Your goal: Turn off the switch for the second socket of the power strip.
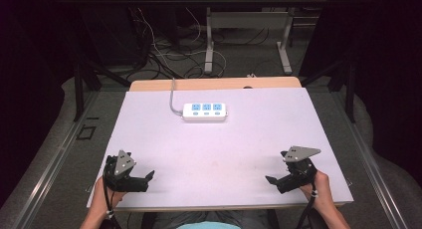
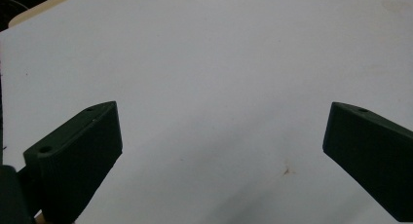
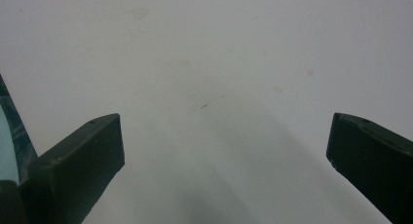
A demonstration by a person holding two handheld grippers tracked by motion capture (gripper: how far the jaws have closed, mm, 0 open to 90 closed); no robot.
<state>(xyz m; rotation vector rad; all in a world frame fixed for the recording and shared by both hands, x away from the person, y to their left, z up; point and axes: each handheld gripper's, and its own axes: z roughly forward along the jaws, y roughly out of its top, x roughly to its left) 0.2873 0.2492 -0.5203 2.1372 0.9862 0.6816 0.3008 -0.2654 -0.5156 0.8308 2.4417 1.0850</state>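
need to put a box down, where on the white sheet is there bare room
Most of the white sheet is bare: the wide middle between the left gripper and right gripper, up to the power strip. Both sides of the strip are free too.

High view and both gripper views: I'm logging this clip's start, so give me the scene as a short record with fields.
surface: white table top, wooden edge at the far side
object: white power strip, three blue sockets, far centre, grey cord running to the far edge
left hand-held gripper: open, near left corner, holds nothing
right hand-held gripper: open, near right corner, holds nothing
contact with strip: none
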